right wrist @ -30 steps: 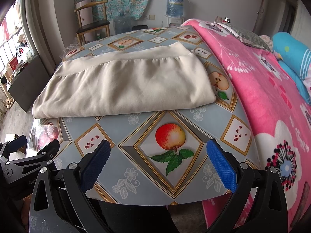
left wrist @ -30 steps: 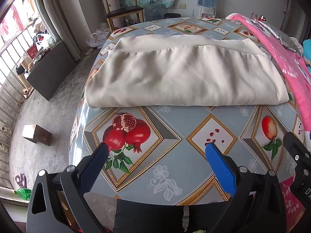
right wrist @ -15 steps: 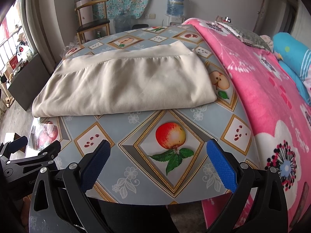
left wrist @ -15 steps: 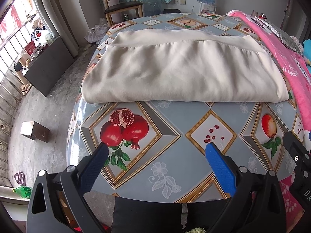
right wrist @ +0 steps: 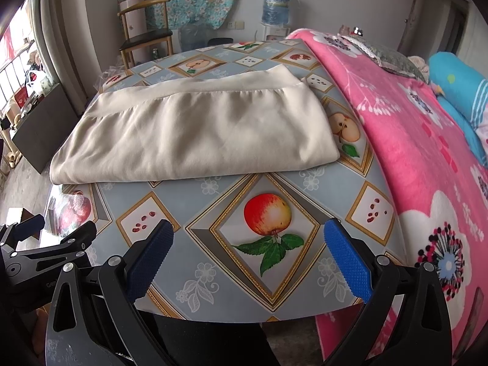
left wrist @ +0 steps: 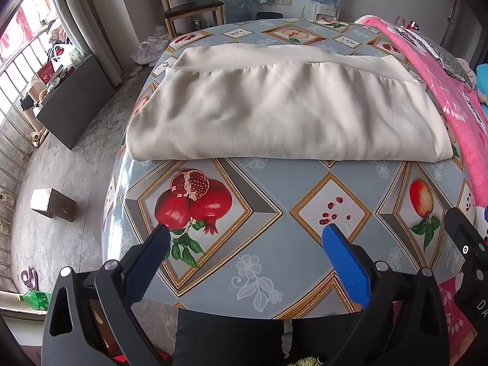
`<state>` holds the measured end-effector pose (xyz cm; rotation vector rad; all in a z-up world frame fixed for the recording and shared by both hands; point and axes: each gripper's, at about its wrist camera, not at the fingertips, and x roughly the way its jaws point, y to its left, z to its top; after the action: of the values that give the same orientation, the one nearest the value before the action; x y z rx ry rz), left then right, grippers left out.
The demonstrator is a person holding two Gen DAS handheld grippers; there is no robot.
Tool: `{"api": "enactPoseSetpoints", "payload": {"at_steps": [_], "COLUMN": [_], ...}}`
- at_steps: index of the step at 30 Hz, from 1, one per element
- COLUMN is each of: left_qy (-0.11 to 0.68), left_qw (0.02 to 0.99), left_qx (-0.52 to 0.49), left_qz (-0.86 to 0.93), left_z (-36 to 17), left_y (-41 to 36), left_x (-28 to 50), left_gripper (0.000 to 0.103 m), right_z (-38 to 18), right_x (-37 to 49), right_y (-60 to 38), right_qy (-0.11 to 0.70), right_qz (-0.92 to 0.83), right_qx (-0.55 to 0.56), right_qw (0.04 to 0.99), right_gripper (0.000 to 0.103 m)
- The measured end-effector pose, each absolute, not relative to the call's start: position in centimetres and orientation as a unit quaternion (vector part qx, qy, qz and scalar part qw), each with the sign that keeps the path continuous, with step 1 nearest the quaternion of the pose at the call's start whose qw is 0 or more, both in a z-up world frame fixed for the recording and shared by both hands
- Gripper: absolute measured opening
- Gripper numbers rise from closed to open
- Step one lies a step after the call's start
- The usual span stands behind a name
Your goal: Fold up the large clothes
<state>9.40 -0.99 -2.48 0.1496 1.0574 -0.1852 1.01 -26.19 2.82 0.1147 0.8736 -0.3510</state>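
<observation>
since a second ago your left gripper (left wrist: 244,231) has eased toward the folded cream fabric garment (left wrist: 286,113) on the fruit-print tablecloth (left wrist: 253,262); your right gripper (right wrist: 248,228) barely shifted. both are spread, empty, well short of it: another fold looks next.

A table (left wrist: 259,262) covered by a grey-blue oilcloth printed with pomegranates, apples and seeds in gold diamond frames carries 1 folded cream garment (left wrist: 283,113), lying flat across its far half with the folded edge toward the camera. A pink floral blanket (right wrist: 405,140) lies along the table's right side, touching the oilcloth's edge.
</observation>
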Motion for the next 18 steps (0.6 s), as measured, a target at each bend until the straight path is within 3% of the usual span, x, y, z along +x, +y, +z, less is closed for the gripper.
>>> {"api": "enactPoseSetpoints", "payload": {"at_steps": [18], "left_qy": [0.502], "left_qw": [0.858], "left_qx": [0.071], "left_qz": [-0.088], "left_z": [-2.3], "left_y": [-1.02], "left_x": [9.36], "left_gripper": [0.098], "right_z": [2.83], "right_x": [0.91], "right_y": [-26.19], "right_qy": [0.42], "right_qz": [-0.169], "right_qx": [0.055], "right_qw": [0.89], "right_gripper": [0.096]}}
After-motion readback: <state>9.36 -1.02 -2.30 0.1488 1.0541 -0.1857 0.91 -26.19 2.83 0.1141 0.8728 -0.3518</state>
